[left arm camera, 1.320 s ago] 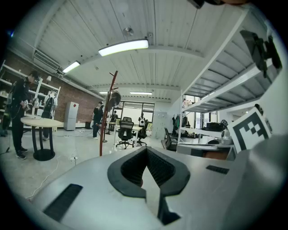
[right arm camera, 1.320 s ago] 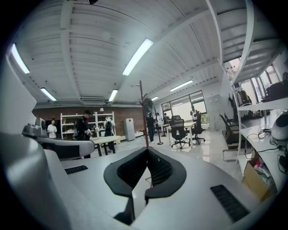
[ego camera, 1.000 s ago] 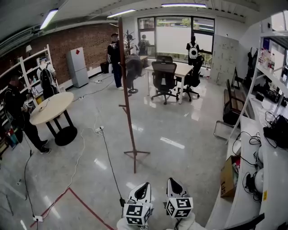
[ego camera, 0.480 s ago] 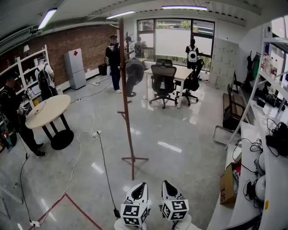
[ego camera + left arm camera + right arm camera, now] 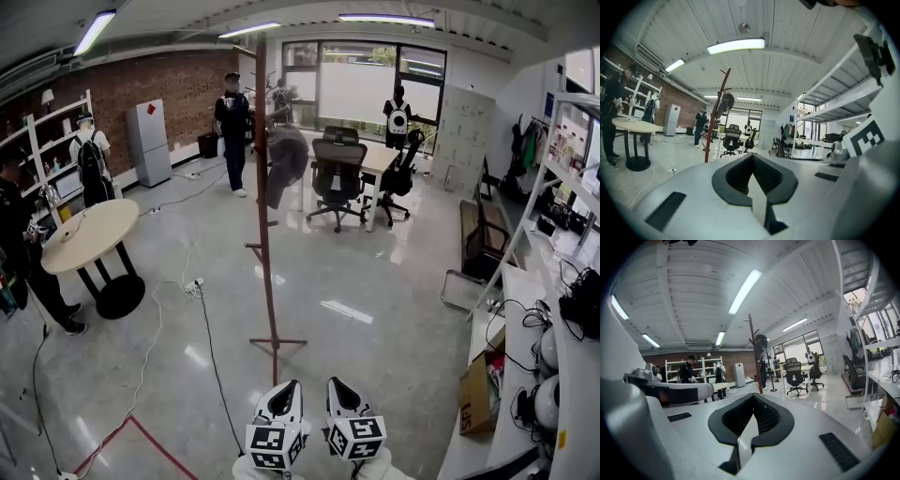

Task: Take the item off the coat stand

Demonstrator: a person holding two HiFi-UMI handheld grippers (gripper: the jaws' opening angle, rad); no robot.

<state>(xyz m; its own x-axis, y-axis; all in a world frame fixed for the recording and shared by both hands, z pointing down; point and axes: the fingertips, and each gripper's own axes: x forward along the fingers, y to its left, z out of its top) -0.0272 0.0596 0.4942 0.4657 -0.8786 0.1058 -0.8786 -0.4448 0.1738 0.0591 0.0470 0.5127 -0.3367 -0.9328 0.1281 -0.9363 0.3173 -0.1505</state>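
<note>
A tall reddish-brown coat stand (image 5: 266,234) rises from the shiny floor ahead of me. A dark grey item (image 5: 284,161) hangs from a peg near its top, on the right side. Both grippers sit low at the bottom edge of the head view, well short of the stand's feet. My left gripper (image 5: 281,397) and right gripper (image 5: 339,394) are side by side, both shut and empty. In the left gripper view the stand (image 5: 715,129) and the item (image 5: 723,102) stand far off beyond the gripper (image 5: 752,157). The right gripper view has the stand (image 5: 754,357) and the item (image 5: 761,340) beyond the gripper (image 5: 753,396).
A round table (image 5: 89,234) stands at the left with people near it. A black cable (image 5: 204,323) runs across the floor left of the stand, by red floor tape (image 5: 141,431). Office chairs (image 5: 336,178) and a desk are behind. A long bench (image 5: 525,375) and a cardboard box (image 5: 476,394) line the right.
The stand has come nearer and sits more centred in the head view. The hanging item now looks larger. Both grippers stay shut and low, drifted slightly left.
</note>
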